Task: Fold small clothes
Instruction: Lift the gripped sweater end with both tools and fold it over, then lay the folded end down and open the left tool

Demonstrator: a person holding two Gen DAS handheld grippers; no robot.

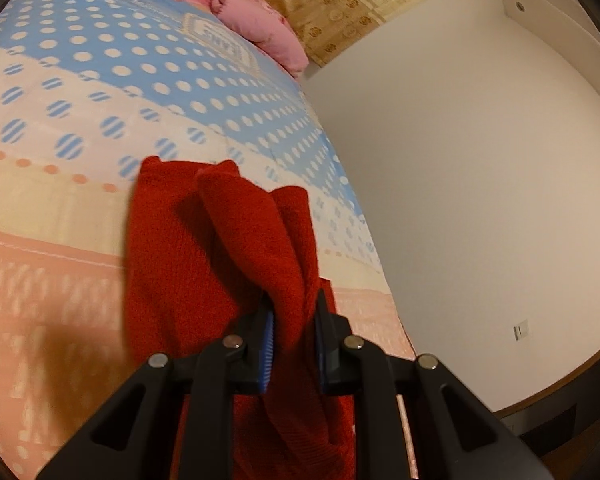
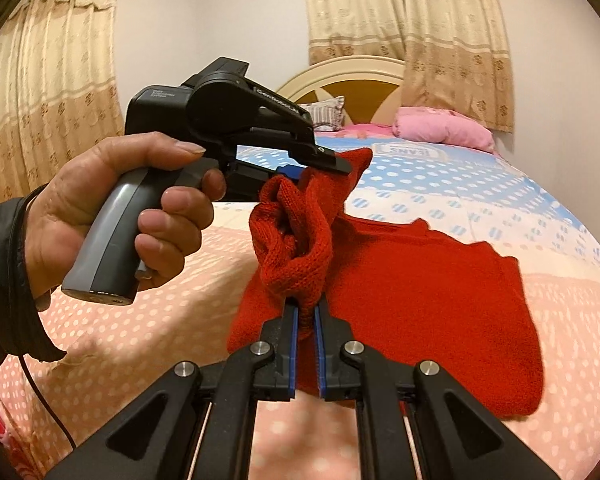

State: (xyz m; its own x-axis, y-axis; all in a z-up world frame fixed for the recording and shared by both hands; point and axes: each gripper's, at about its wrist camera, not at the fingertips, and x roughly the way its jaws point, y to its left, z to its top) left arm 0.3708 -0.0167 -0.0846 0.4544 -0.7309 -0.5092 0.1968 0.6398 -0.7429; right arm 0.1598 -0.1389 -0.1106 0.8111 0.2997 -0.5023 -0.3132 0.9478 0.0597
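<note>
both claws are clamped on the same red knit sweater (image 2: pixel 400 280): the right gripper (image 2: pixel 308 316) pinches a bunched edge between its blue pads, and the left gripper (image 1: pixel 294 320) bites another fold just beside it. the person's left hand (image 2: pixel 112 216) holds that tool's grey handle. the rest of the sweater drapes onto the polka-dot bedspread (image 2: pixel 480 184), with a pink pillow (image 2: pixel 444 128) near the headboard.
</note>
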